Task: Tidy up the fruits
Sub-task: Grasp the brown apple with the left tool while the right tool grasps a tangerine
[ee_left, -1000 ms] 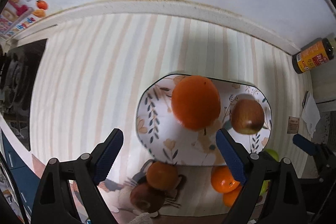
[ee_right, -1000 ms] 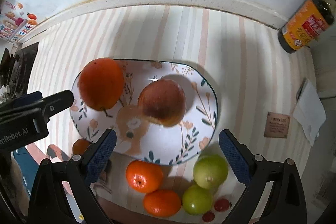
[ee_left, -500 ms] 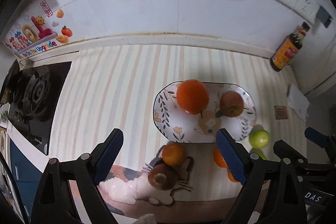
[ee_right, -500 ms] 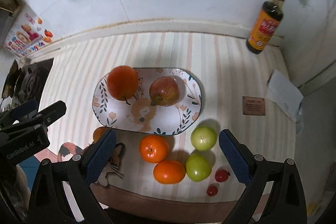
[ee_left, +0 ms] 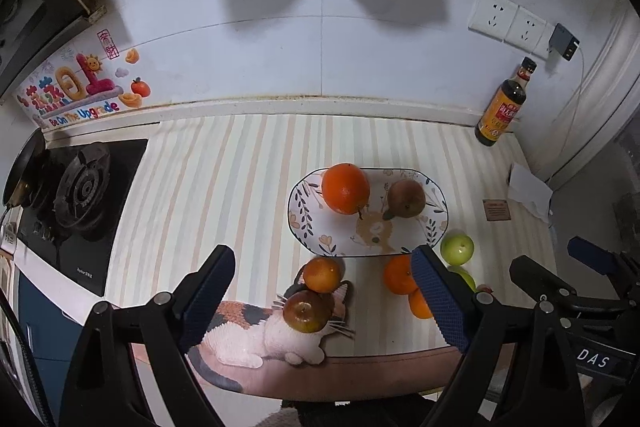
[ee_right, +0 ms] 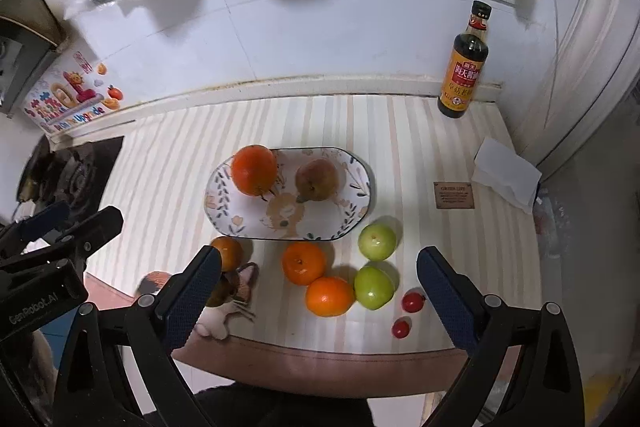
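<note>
"Be On The Upgrade" wall sticker point(ee_left: 76, 95), "DAS" right gripper point(ee_left: 592, 259)

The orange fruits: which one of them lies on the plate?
The biggest orange, at the left end of the plate beside the reddish apple. The smaller oranges lie on the striped counter in front of the plate.

Left gripper pad hides part of tangerine point(ee_left: 418, 303); label plaque point(ee_right: 453, 195) text unreadable.
</note>
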The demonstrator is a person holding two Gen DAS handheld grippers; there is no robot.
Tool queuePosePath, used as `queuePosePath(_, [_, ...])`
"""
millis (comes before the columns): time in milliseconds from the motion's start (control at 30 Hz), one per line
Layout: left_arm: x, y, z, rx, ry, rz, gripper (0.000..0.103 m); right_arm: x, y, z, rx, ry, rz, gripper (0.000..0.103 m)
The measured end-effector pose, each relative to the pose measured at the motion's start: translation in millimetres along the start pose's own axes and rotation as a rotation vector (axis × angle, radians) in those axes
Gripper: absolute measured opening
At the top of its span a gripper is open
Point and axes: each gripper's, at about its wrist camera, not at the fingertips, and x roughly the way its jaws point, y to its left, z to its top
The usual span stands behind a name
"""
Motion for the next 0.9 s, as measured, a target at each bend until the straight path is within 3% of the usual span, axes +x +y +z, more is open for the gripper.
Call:
queuePosePath(233, [1.0,10.9,-7.6,-0.022,0.014,0.006,0.091,-11.8,4.6,-5.5,0.023,-0.016,0.042,0.100])
queuePosePath(300, [13.3,15.6,-10.4,-0.025,0.046,0.017,0.102,-0.1,1.8,-5.6,0.036,0.010,0.036,0.100])
queuePosePath(333, [23.5,19.3,-12.7,-0.029,0.065,0.021,0.103,6.3,-0.6,-6.0,0.045,0.024,0.042,0.100])
queuePosePath(533, [96.0,33.8,-38.4,-0.021,0.242,0.065,0.102,80.4,-27.4,-23.0,0.131,0.179,0.072,0.100])
queuePosePath(767, [167.5,38.4,-70.9,-0.031,0.434,0.051,0.102,173.3,-50.7,-59.0,0.239,0.376,0.120,0.099])
queuePosePath(900, [197.6,35.8,-78.0,-0.029,0.497,0.049,0.102,206.0,-50.4,-72.2,0.242,0.427,0.101,0.085])
